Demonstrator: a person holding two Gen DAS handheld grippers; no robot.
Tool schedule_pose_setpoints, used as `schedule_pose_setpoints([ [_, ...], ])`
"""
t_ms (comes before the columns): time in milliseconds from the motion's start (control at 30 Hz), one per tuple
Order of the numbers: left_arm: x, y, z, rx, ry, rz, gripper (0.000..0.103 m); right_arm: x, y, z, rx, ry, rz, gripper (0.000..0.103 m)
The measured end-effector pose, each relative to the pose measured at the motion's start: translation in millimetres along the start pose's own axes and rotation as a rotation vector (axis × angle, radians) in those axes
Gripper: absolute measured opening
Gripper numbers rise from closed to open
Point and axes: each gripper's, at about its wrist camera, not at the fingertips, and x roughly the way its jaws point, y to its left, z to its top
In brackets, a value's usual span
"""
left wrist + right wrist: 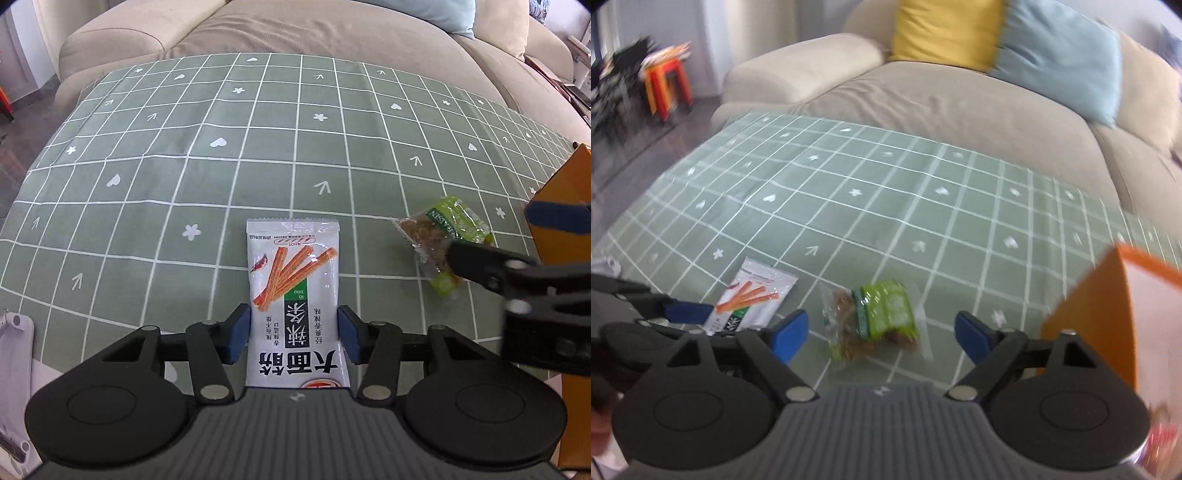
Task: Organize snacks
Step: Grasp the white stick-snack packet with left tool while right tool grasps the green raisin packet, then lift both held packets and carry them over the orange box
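A white snack packet with orange sticks printed on it [295, 302] lies on the green checked cloth [221, 166]. My left gripper [294, 334] has its blue pads on both sides of the packet's near half, closed against its edges. A green raisin packet [882, 321] lies on the cloth to the right; it also shows in the left wrist view [445, 242]. My right gripper [881, 330] is open, hovering just above and around the raisin packet, not touching it. The white packet also shows in the right wrist view [753, 299].
An orange box [1108, 325] stands at the right edge of the cloth, close to my right gripper; it also shows in the left wrist view [565, 206]. A beige sofa [942, 103] with yellow and blue cushions lies behind. A white object [14, 354] sits at the near left.
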Motion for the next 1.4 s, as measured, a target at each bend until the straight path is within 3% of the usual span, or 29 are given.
schedule_pose_setpoints([
  [233,-0.2,-1.1,-2.1,0.025,-0.002,0.001,0.058,36.0,5.1,10.5,-0.073,0.078,0.009,0.084],
  [300,0.4,-3.0,-1.5,0.037,0.001,0.005,0.060,42.9,4.3,9.1,-0.069,0.112,0.015,0.077],
  [333,1.0,-3.9,-1.1,0.043,0.004,0.010,0.062,46.9,3.8,8.7,-0.062,0.130,0.019,0.068],
  [400,2.0,-6.0,-0.3,0.051,0.013,0.020,0.066,48.9,3.4,5.3,-0.045,0.135,0.009,0.067],
  [600,4.4,-9.1,2.7,0.061,0.044,0.037,0.070,38.1,5.0,-4.6,-0.072,0.149,-0.033,0.059],
  [800,2.5,-11.2,2.4,0.071,0.059,0.027,0.059,21.7,2.8,-21.5,-0.038,0.203,-0.042,0.058],
  [1033,-4.3,-16.3,-9.3,0.070,0.077,0.017,0.056,0.8,15.0,-47.0,-0.072,0.227,-0.060,0.058],
  [1233,-16.7,-18.8,-23.0,0.052,0.152,-0.023,0.055,-16.3,17.0,-57.4,-0.085,0.258,-0.038,0.055],
  [1400,-32.5,-26.4,-33.8,0.104,0.210,-0.047,0.055,-35.3,19.1,-59.2,-0.143,0.270,-0.019,0.055],
])
